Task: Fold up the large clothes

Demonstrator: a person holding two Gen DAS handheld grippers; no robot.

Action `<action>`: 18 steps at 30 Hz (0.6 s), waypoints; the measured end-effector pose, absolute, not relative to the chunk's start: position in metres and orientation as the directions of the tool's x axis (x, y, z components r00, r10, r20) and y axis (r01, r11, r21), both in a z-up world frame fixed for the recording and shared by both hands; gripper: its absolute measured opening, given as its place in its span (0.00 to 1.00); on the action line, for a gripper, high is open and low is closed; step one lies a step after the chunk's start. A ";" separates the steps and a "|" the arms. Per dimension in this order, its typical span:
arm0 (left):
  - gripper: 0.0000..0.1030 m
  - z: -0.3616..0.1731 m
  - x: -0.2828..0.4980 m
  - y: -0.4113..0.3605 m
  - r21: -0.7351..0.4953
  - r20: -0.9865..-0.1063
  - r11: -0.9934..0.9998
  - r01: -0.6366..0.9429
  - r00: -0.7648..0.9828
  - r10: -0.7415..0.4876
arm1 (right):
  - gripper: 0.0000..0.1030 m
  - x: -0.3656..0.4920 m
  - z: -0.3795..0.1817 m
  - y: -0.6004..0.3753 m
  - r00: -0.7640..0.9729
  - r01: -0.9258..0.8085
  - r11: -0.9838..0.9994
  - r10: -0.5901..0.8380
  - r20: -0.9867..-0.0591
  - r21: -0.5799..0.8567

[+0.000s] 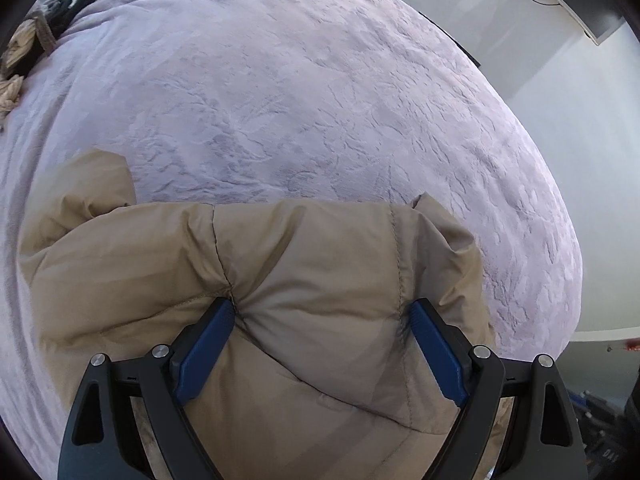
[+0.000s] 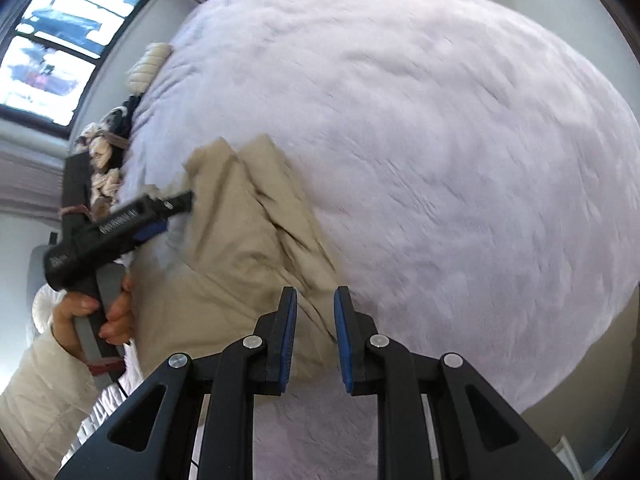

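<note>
A tan puffer jacket (image 1: 280,280) lies on the lilac bedspread (image 1: 300,100), partly folded. My left gripper (image 1: 322,312) has its blue pads wide apart and pressed into a thick padded fold of the jacket, which fills the gap between them. In the right wrist view the jacket (image 2: 248,232) lies ahead and to the left, and the left gripper (image 2: 176,208) is seen over its left side, held by a hand. My right gripper (image 2: 316,300) hovers over the jacket's near right edge, pads slightly apart with nothing between them.
Other clothes are piled at the bed's far left edge (image 1: 36,36), also in the right wrist view (image 2: 108,140). A window (image 2: 60,40) is at far left. The bed's right edge (image 1: 560,280) drops to the floor.
</note>
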State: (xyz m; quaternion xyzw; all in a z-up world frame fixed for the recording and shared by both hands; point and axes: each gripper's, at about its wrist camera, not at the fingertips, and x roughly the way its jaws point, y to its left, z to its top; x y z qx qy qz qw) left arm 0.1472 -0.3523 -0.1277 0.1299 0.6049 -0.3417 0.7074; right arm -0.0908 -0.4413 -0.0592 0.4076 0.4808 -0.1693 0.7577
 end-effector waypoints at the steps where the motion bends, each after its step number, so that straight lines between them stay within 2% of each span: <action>1: 0.87 -0.123 0.146 -0.348 -0.226 -0.944 0.741 0.632 0.044 -0.326 | 0.20 -0.083 -0.055 -0.442 0.488 0.632 0.625 0.138 -0.862 0.458; 10: 0.87 -0.089 0.141 -0.294 -0.204 -0.951 0.823 0.530 0.094 -0.296 | 0.20 -0.029 -0.047 -0.417 0.483 0.508 0.718 0.219 -0.848 0.475; 11: 0.87 -0.087 0.141 -0.286 -0.231 -0.948 0.831 0.506 0.076 -0.310 | 0.20 -0.026 -0.048 -0.413 0.477 0.499 0.725 0.228 -0.849 0.475; 14: 0.87 -0.083 0.149 -0.254 -0.426 -0.890 0.824 0.373 -0.012 -0.455 | 0.20 -0.012 -0.054 -0.400 0.446 0.468 0.748 0.259 -0.856 0.470; 18: 0.87 -0.080 0.155 -0.223 -0.521 -0.846 0.811 0.265 -0.039 -0.531 | 0.23 -0.001 -0.070 -0.385 0.372 0.433 0.815 0.226 -0.900 0.384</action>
